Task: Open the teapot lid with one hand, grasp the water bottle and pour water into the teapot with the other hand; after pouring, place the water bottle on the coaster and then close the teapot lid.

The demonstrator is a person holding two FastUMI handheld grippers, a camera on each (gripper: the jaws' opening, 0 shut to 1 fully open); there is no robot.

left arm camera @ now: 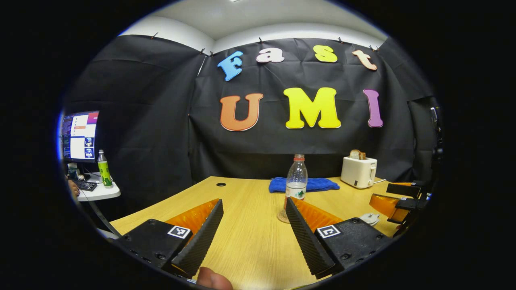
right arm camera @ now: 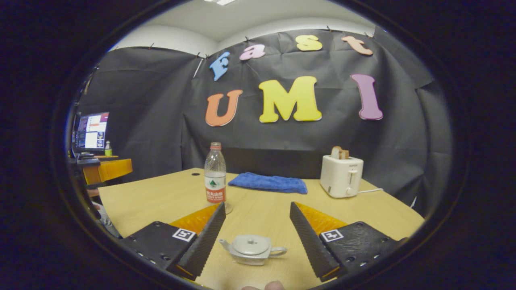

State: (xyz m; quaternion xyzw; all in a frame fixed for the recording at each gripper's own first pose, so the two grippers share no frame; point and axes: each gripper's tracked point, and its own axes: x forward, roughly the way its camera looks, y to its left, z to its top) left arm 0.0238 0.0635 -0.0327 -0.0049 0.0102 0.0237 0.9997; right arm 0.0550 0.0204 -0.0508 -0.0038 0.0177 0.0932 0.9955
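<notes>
Wooden table (right arm camera: 161, 197) bears what we see: water bottle (right arm camera: 215, 173) on its coaster (left arm camera: 283, 216), blue cloth (right arm camera: 268, 182) and toaster (right arm camera: 341, 175) behind. Lidded teapot (right arm camera: 252, 249) lies between the right gripper (right arm camera: 254, 233)'s wide-spread fingers; the left gripper (left arm camera: 252, 229) gapes empty too.

The table (right arm camera: 161, 197) has lots of bare wood near the front. The teapot (right arm camera: 252, 249) sits low between the right gripper (right arm camera: 256, 219)'s 2 wide-apart fingers, with room on both sides. Farther back, the water bottle (right arm camera: 215, 173) stands tall at the left, the blue cloth (right arm camera: 268, 182) lies flat in the middle, and the toaster (right arm camera: 341, 176) blocks the far right.
</notes>
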